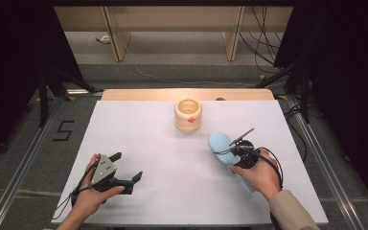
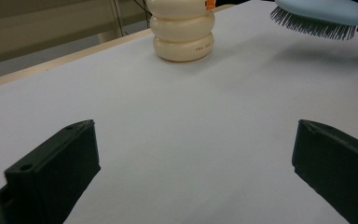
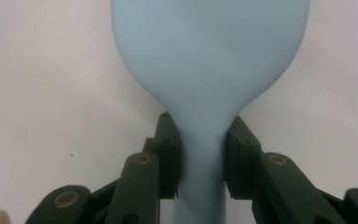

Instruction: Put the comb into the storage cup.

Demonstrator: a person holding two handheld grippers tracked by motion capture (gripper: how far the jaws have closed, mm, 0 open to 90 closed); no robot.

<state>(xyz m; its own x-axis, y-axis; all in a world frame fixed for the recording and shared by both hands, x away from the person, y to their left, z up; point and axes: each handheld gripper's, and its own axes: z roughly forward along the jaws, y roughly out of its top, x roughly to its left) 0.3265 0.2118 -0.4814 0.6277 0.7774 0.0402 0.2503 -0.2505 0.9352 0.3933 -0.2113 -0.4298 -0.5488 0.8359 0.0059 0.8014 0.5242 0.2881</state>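
Pale blue, smooth plastic — the hairbrush [image 3: 209, 56], an oval head with dark bristles, has its slim neck pinched between the right gripper [image 3: 201, 158]'s black jaws above the white table [image 1: 172, 191], near a cream ribbed holder [image 1: 188, 115] — while the left gripper [image 1: 127, 167] gapes wide.
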